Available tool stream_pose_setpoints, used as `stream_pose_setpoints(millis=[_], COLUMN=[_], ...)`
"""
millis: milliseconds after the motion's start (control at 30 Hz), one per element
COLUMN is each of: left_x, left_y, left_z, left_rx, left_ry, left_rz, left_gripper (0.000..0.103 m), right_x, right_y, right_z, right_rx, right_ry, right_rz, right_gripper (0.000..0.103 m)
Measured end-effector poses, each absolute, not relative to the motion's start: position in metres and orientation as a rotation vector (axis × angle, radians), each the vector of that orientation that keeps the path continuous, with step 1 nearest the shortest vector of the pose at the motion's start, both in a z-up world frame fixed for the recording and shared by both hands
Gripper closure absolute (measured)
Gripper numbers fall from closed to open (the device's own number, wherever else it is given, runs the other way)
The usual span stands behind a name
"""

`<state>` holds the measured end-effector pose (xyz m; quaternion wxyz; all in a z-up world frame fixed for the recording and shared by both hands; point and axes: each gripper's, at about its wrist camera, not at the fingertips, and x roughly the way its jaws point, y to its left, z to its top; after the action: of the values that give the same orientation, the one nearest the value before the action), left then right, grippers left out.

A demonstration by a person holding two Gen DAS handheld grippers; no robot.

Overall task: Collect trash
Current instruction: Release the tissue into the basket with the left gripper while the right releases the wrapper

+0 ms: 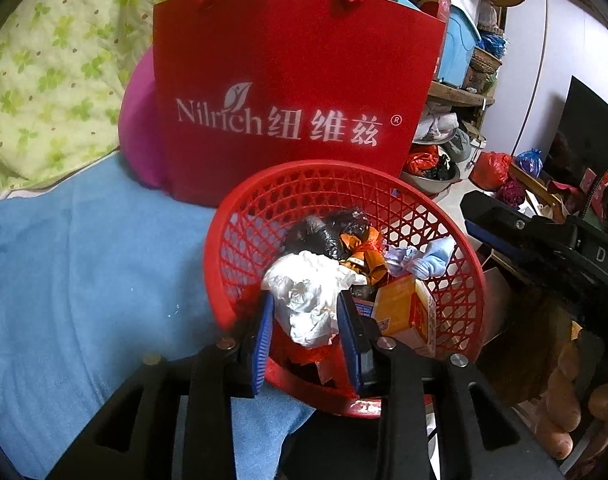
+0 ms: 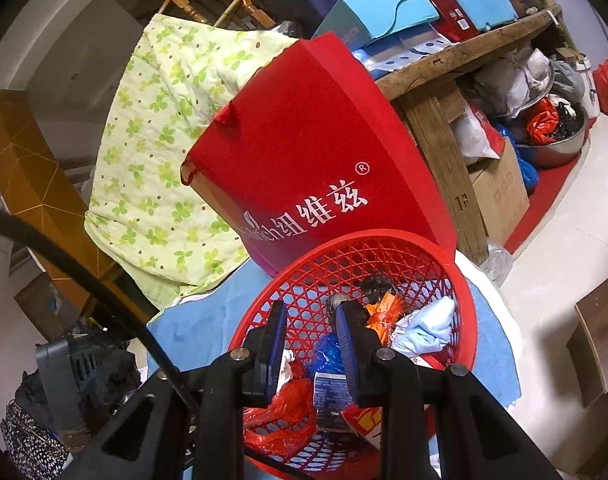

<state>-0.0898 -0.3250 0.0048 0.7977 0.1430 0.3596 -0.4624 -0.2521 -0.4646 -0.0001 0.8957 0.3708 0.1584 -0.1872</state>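
Behind, upright: a red paper gift bag with white Nilrich lettering, backed by a magenta cushion and a pale green clover-print quilt, all on a light blue bedsheet. To the right, a rough wooden bench stacked with turquoise cardboard boxes. Beneath it, a brown cardboard carton beside a steel basin.

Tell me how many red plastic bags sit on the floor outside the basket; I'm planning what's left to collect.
2 seen by the left wrist camera: one crumpled red plastic bag in the metal basin, another red plastic bag on the floor. Clutter may hide more.
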Motion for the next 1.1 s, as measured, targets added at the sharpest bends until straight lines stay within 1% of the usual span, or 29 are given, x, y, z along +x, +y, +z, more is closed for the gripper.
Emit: stream_pose_setpoints(millis=[100,367,433,500,633,700,867,933,967,1000,1033,1067,1100], left_x=[-0.093,-0.098,-0.1,-0.102,-0.109,-0.113,-0.12,-0.121,-0.121,-0.121,-0.12,-0.119,-0.118], left_y=[-0.327,-0.331,-0.33,-0.328,-0.322,-0.317,-0.302,-0.296,-0.292,-0.288,-0.285,-0.281,-0.277], left_z=[0.005,0.009,0.011,0.015,0.028,0.037,0.052,0.057,0.059,0.06,0.06,0.061,0.061], left_rx=[0.317,0.329,0.327,0.323,0.326,0.33,0.344,0.355,0.362,0.367,0.374,0.381,0.386], left_ry=[0.759,0.735,0.728,0.71,0.647,0.611,0.537,0.515,0.505,0.498,0.491,0.486,0.481], left_rz=[-0.995,-1.007,-1.006,-1.0,-0.986,-0.97,-0.922,-0.893,-0.876,-0.86,-0.842,-0.824,-0.807], left_gripper=[0.063,0.061,0.057,0.049,0.04,0.032,0.02,0.019,0.019,0.019,0.019,0.019,0.019], right_x=[-0.254,-0.26,-0.261,-0.263,-0.265,-0.265,-0.264,-0.264,-0.265,-0.265,-0.267,-0.27,-0.269], right_y=[-0.466,-0.465,-0.465,-0.465,-0.46,-0.454,-0.44,-0.436,-0.433,-0.432,-0.431,-0.429,-0.428], right_z=[0.001,0.0,0.001,0.003,0.007,0.012,0.022,0.024,0.025,0.026,0.026,0.028,0.028], right_rx=[0.771,0.775,0.77,0.762,0.732,0.702,0.635,0.613,0.604,0.601,0.602,0.6,0.593], right_ry=[0.326,0.316,0.314,0.314,0.317,0.322,0.344,0.352,0.354,0.354,0.346,0.336,0.337], right_rz=[-0.389,-0.395,-0.4,-0.405,-0.413,-0.42,-0.428,-0.433,-0.438,-0.442,-0.446,-0.45,-0.45], right_gripper=[0.074,0.074,0.074,0.074,0.074,0.074,0.073,0.07,0.063,0.046,0.038,0.034,0.034])
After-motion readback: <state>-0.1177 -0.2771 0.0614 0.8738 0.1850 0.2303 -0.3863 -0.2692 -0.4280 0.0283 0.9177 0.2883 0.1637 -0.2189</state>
